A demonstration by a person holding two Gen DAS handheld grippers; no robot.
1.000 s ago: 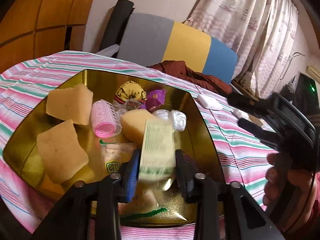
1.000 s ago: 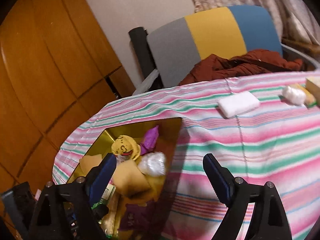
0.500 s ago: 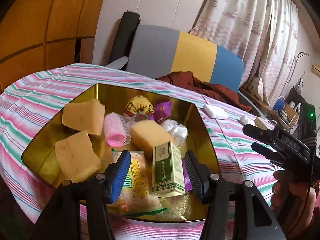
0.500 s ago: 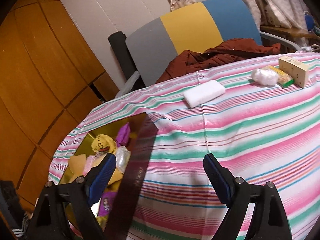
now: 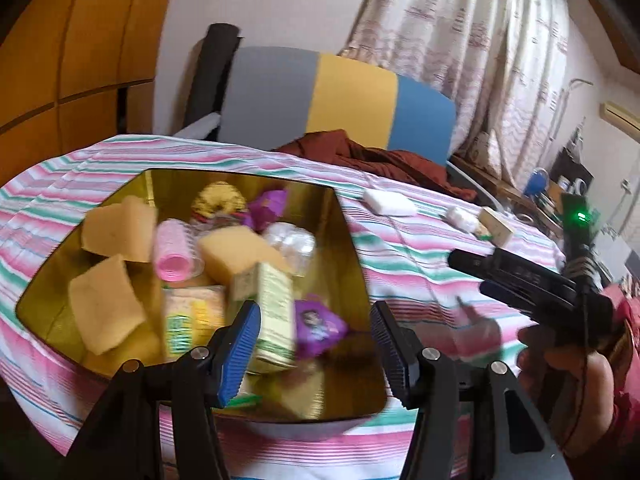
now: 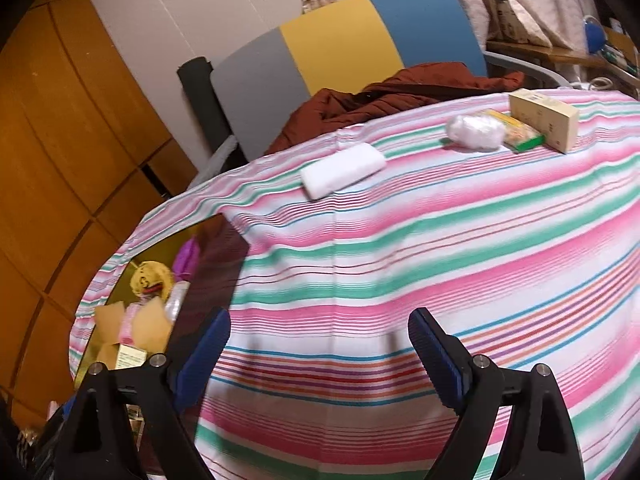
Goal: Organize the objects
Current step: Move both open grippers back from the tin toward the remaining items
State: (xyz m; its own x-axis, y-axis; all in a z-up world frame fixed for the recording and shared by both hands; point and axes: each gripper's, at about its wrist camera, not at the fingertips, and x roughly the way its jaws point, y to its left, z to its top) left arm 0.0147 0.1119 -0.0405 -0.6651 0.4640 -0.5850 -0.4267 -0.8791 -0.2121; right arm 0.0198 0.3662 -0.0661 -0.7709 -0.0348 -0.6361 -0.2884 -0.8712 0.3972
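Observation:
A gold tin on the striped tablecloth holds yellow sponges, a pink roller, a green-and-white box, snack packets and purple wrappers. My left gripper is open and empty above the tin's near edge. My right gripper is open and empty over the cloth, right of the tin. On the cloth lie a white block, a white wad, a green-edged packet and a cream box. The right gripper also shows in the left wrist view.
A grey, yellow and blue chair back with a brown garment stands behind the table. Wooden panels are at the left, curtains at the back right.
My left gripper let go of the green-and-white box, which now lies in the tin, and opened and drew back. My right gripper swung right, away from the tin, over the cloth.

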